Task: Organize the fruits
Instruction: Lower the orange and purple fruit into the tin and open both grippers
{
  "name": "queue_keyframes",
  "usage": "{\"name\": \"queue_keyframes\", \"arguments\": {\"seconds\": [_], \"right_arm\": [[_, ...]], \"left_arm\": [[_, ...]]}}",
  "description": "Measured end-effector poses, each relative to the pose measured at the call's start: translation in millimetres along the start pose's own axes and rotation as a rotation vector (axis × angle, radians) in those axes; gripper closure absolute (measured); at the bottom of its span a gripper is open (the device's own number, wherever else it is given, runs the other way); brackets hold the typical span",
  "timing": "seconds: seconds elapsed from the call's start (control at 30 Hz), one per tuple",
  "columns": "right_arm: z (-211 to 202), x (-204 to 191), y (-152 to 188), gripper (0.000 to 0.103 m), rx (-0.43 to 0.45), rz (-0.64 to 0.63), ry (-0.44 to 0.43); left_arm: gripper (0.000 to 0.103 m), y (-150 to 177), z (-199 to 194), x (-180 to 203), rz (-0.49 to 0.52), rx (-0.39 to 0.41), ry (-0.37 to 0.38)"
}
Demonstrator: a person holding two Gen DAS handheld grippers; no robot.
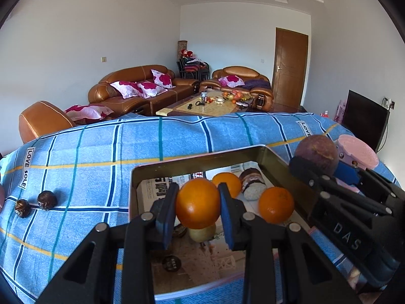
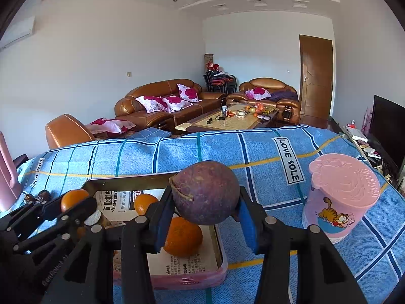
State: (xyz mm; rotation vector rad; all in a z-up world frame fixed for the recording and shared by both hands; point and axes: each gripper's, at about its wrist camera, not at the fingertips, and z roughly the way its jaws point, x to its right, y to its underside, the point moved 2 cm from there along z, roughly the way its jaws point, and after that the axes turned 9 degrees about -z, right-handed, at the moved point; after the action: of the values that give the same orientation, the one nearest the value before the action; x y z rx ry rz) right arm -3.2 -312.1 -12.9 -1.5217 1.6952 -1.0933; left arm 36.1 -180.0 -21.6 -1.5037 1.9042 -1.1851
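A pink cup [image 2: 341, 197] with a cat print stands on the blue checked cloth [image 1: 101, 147] of the worktop, just right of the tin [image 1: 192, 159], beside the right claw [image 2: 205, 207]. Two dark nuts [image 1: 35, 202] lie on the cloth well left of the tin. Inside the tin, on newspaper, sit two oranges [image 1: 276, 204], a brown-and-white lump [image 1: 253, 185] and a pale fruit [image 1: 202, 233] directly below the left claw [image 1: 197, 207].

The left claw is held above the tin's middle, pointing forward, its blue pads clamped on an orange [image 1: 198, 202]. The right claw hangs over the tin's right side, clamped on a purple passion fruit [image 2: 206, 195], with an orange in the tin beneath it. The two claws sit side by side, near each other.
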Motion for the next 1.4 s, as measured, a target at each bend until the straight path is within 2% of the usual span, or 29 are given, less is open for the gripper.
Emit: {"name": "queue_keyframes", "arguments": {"seconds": [0.13,0.3,0.43,0.67,0.8,0.97,1.03,1.1,1.13,1.2,1.23,1.4], "right_arm": [[6,-11,1,0.053,-0.03,-0.021,-0.055],[12,-18,5,0.053,-0.065,-0.024,-0.09],[13,-21,6,0.053,-0.076,-0.029,-0.106],[19,-21,12,0.052,-0.123,0.018,-0.199],[20,-22,12,0.051,-0.125,0.023,-0.207],[18,-17,11,0.05,-0.112,0.072,-0.269],[15,-13,10,0.049,-0.095,0.096,-0.279],[10,-9,7,0.047,-0.057,0.126,-0.29],[7,-6,6,0.043,-0.039,0.137,-0.29],[3,-2,4,0.04,-0.014,0.152,-0.281],[2,-1,3,0.04,-0.006,0.156,-0.273],[-5,9,0,0.04,0.04,0.174,-0.204]], "left_arm": [[0.07,0,5,-4,-0.004,-0.031,-0.024],[0.07,3,15,-12,-0.038,-0.089,-0.015],[0.07,4,15,-15,-0.046,-0.098,-0.021],[0.07,4,17,-21,-0.07,-0.114,-0.023],[0.07,3,18,-23,-0.077,-0.117,-0.032],[0.067,3,17,-25,-0.081,-0.112,-0.035],[0.058,3,14,-21,-0.064,-0.097,-0.04],[0.03,2,9,-16,-0.042,-0.065,-0.052],[0.023,2,6,-15,-0.033,-0.045,-0.06],[0.004,1,-1,-12,-0.02,-0.005,-0.067],[0.001,0,-4,-12,-0.014,0.015,-0.071],[0.0,-2,-13,-7,0.032,0.078,-0.108]]}}
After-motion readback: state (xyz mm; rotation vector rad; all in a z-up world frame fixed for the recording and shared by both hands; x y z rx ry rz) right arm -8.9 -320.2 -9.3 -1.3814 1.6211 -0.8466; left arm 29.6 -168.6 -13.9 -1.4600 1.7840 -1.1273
